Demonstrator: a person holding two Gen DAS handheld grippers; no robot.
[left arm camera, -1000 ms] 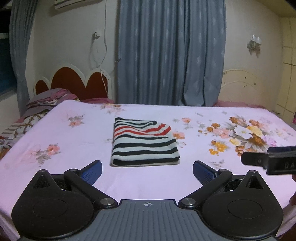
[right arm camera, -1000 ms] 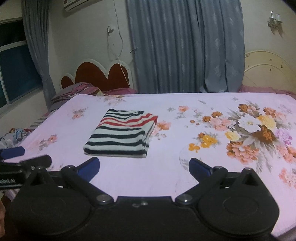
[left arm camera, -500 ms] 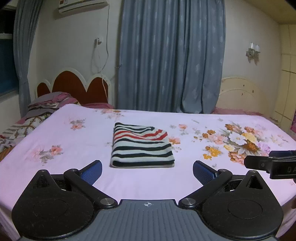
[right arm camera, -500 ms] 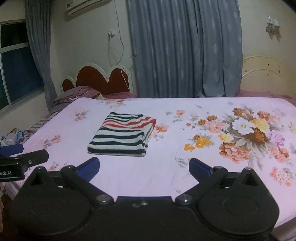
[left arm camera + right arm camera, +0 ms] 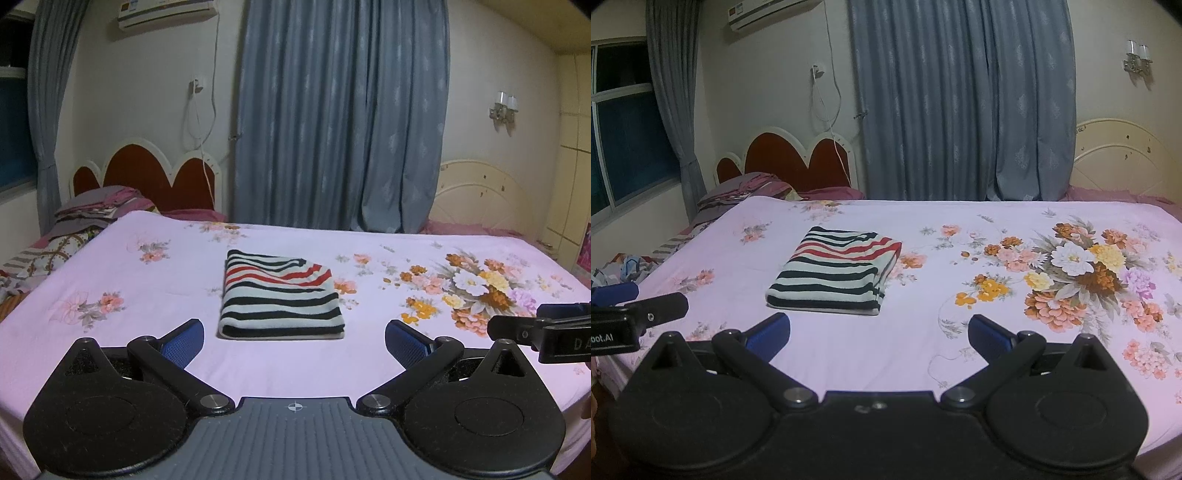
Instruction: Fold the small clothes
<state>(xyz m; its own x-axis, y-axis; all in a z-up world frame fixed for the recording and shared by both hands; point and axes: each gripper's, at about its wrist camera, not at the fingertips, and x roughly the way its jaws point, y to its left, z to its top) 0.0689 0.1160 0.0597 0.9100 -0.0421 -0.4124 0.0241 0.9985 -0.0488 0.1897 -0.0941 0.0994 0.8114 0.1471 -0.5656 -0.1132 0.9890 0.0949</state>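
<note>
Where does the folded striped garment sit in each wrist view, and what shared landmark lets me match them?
Left wrist: folded striped garment at centre, just beyond the open left gripper.
Right wrist: folded striped garment left of centre, beyond the open right gripper.
Shared landmark: scalloped red headboard.

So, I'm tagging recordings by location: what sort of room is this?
A bedroom in a home, most likely: a bed with a floral sheet, a scalloped red headboard, and long blue-grey curtains.

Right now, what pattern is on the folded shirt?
Stripes: black and pale ones, with some red bands near the far end of the shirt. Clearest in the left wrist view.
</note>
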